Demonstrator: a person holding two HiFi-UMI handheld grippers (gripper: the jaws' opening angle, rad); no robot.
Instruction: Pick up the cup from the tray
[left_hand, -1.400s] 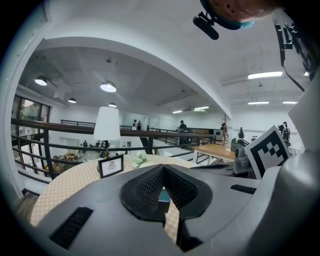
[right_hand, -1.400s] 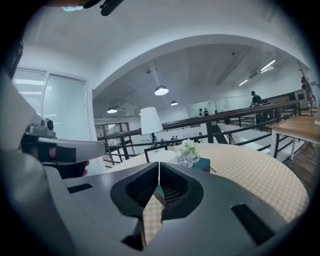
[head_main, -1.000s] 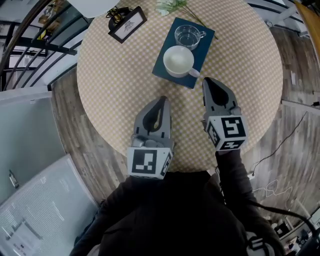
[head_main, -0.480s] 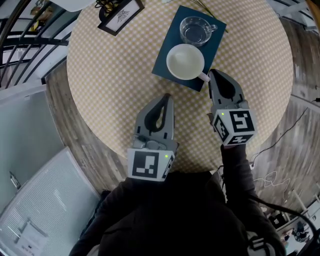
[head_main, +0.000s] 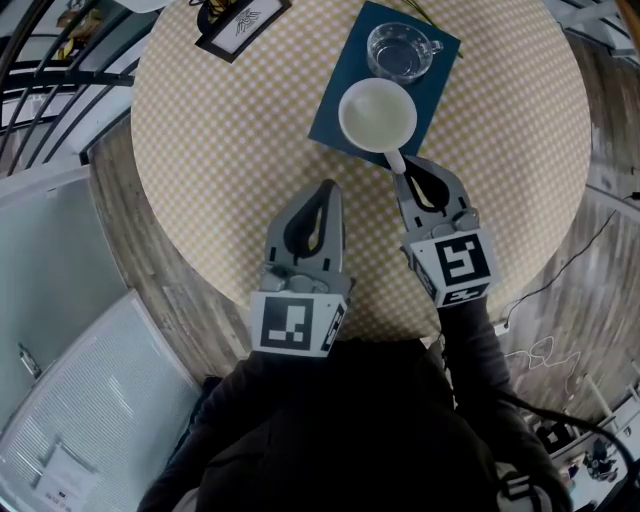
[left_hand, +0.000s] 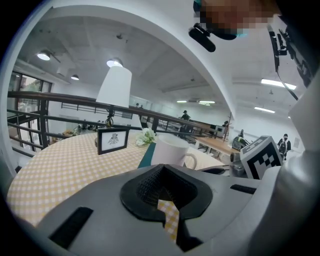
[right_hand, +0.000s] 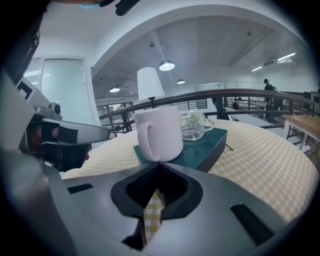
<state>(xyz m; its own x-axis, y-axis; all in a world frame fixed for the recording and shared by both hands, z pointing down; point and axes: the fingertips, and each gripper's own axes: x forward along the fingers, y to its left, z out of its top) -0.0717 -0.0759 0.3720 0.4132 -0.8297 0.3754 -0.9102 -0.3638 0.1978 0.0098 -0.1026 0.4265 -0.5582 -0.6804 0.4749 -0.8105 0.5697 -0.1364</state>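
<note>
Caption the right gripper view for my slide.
Shut right gripper aimed at the white cup on the teal tray.

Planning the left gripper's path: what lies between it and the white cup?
In the head view, only bare checked tablecloth separates the left gripper from the near edge of the dark tray, on which the white cup stands.

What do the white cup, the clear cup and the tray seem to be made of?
White cup: probably glazed ceramic. It is opaque and smooth, with a thick wall and a soft sheen.
Clear cup: glass, or possibly clear plastic. It is see-through, with bright glints on the rim.
Tray: a thick dark teal slab with a slight gloss. It may be painted wood or plastic; the look does not settle it.
</note>
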